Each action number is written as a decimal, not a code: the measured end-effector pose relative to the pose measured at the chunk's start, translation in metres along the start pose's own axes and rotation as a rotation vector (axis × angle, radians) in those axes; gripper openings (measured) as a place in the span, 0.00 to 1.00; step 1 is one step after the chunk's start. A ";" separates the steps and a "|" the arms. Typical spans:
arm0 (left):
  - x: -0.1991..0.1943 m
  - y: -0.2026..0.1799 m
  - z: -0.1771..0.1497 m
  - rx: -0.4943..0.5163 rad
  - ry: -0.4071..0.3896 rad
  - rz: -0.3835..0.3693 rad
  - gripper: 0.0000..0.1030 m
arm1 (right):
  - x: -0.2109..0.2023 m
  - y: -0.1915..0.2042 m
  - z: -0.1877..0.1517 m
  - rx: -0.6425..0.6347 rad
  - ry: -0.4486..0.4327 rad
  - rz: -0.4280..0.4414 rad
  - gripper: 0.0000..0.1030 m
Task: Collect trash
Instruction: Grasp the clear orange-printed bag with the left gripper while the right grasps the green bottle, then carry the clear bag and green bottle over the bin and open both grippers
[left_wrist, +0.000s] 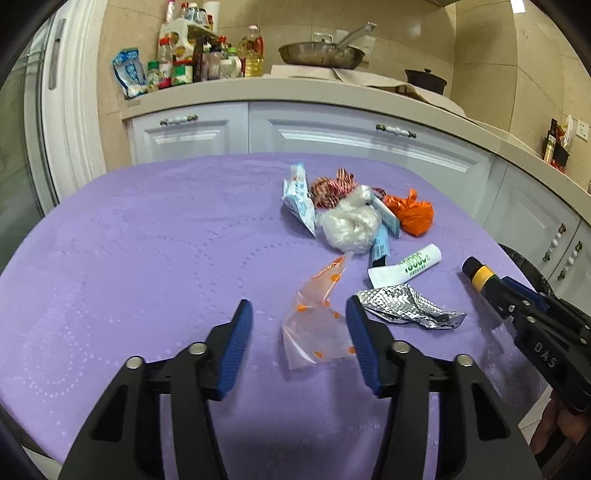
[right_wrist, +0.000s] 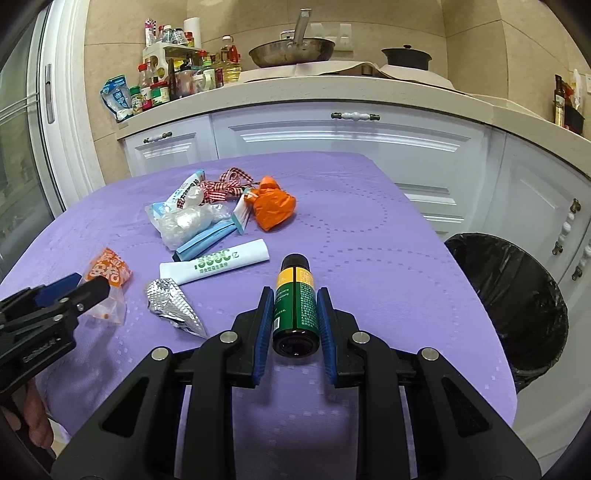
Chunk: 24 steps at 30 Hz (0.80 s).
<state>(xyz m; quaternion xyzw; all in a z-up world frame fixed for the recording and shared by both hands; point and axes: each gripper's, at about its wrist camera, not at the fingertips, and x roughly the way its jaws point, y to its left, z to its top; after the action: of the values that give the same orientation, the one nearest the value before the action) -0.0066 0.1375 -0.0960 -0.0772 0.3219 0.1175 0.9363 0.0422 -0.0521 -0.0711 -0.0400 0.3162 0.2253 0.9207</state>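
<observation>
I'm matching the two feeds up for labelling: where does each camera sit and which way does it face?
Left wrist: on the left gripper, looking along its fingers at the orange-dotted clear bag; right gripper at right edge.
Right wrist: on the right gripper, looking at the small bottle between its fingers; black bin right.
Shared: purple tablecloth, trash pile, kitchen cabinets.

A purple dotted cloth (right_wrist: 369, 229) is spread across the lower frame. White panelled cabinets (right_wrist: 347, 147) are seen behind it, topped by a pale countertop (right_wrist: 295, 92). Beige tiled walls (right_wrist: 472, 40) fill the top; a glass door (right_wrist: 18, 147) stands at the left edge.
</observation>
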 end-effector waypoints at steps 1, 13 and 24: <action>0.001 -0.001 0.000 0.002 0.001 -0.005 0.46 | 0.000 -0.001 0.000 0.001 0.001 -0.002 0.23; 0.000 -0.007 -0.001 0.034 -0.009 -0.021 0.26 | 0.000 -0.003 0.000 0.007 -0.001 -0.009 0.23; -0.004 -0.003 -0.001 0.014 -0.018 -0.004 0.23 | -0.006 -0.007 0.001 0.006 -0.030 -0.028 0.23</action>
<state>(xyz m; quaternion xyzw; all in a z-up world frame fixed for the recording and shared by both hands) -0.0096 0.1336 -0.0939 -0.0701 0.3140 0.1138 0.9400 0.0415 -0.0601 -0.0670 -0.0382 0.3026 0.2121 0.9284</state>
